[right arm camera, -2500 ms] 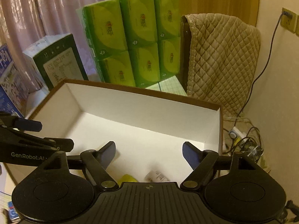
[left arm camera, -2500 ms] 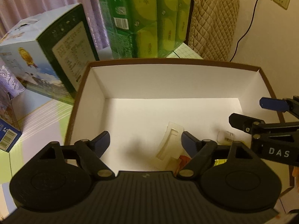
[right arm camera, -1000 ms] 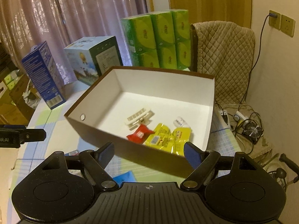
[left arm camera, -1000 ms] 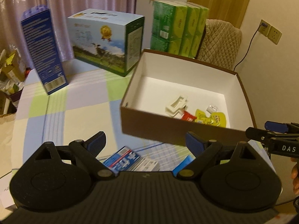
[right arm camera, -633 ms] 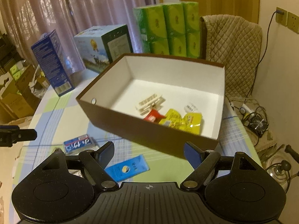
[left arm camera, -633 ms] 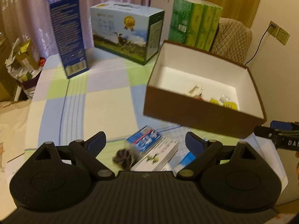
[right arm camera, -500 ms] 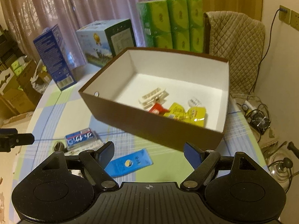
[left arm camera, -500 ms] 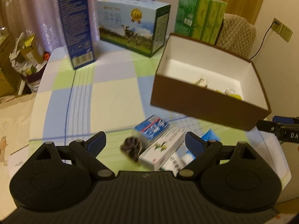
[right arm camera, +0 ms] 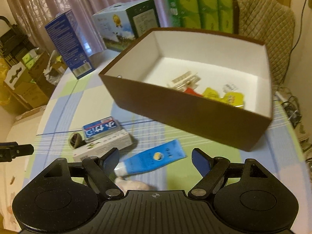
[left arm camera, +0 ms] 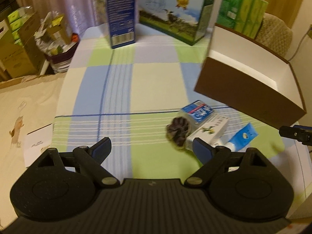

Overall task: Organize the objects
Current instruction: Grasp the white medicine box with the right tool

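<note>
- Left wrist view: the left gripper (left arm camera: 151,149) is spread wide and empty above the checked desk (left arm camera: 120,89). Ahead to its right lie a dark scrunchie (left arm camera: 177,130), a blue-and-white pack (left arm camera: 198,111), a white carton (left arm camera: 209,131) and a blue tube (left arm camera: 243,136), all just in front of the brown box (left arm camera: 247,91).
- Right wrist view: the right gripper (right arm camera: 155,159) is also wide and empty, hovering over the blue tube (right arm camera: 154,158). The brown box (right arm camera: 187,115) holds yellow sachets (right arm camera: 224,96), a red packet (right arm camera: 192,91) and a white clip (right arm camera: 184,81).

Dim warm indoor light, slight motion blur, fisheye bending, dark vignetted corners
</note>
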Demonstrator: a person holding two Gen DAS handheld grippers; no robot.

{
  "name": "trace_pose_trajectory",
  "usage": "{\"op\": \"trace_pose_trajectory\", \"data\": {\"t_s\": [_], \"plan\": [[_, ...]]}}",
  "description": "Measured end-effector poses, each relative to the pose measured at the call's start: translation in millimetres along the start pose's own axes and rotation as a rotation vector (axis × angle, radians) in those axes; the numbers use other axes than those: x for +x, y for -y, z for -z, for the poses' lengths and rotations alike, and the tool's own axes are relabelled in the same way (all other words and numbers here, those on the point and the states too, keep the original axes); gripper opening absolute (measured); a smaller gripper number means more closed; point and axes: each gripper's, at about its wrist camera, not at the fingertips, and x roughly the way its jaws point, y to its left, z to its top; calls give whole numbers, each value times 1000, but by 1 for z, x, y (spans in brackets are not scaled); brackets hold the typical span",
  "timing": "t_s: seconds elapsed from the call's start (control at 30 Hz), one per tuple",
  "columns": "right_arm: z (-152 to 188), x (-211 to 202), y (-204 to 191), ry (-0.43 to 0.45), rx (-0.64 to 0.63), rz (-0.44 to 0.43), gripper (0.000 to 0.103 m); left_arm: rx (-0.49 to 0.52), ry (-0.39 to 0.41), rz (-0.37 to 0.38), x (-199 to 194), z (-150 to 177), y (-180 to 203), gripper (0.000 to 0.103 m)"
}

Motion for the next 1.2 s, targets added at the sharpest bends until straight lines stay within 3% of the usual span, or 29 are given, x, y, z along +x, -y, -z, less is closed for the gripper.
{"op": "trace_pose_trajectory", "data": {"t_s": [0.1,0.27,0.33,0.5,0.63,1.0,1.2], "plan": [[0,13,-2,-8,40,-55,78,-29,-6,-24,1,2,-13,88],[-2,44,8,-49,244,-224,77,-76,-25,-58,5,9,-35,88],[-3,57,13,-68,333,-272,68,-94,-30,-71,6,11,-43,88],[-2,94,23,-134,562,-381,58,-140,-49,-105,11,16,-62,87],[-3,114,25,-165,638,-388,50,-163,-62,-122,12,19,-73,87],[0,152,32,-256,811,-388,42,-192,-83,-135,18,21,-81,87],[7,163,37,-260,878,-411,27,-190,-89,-131,20,21,-79,87]]}}
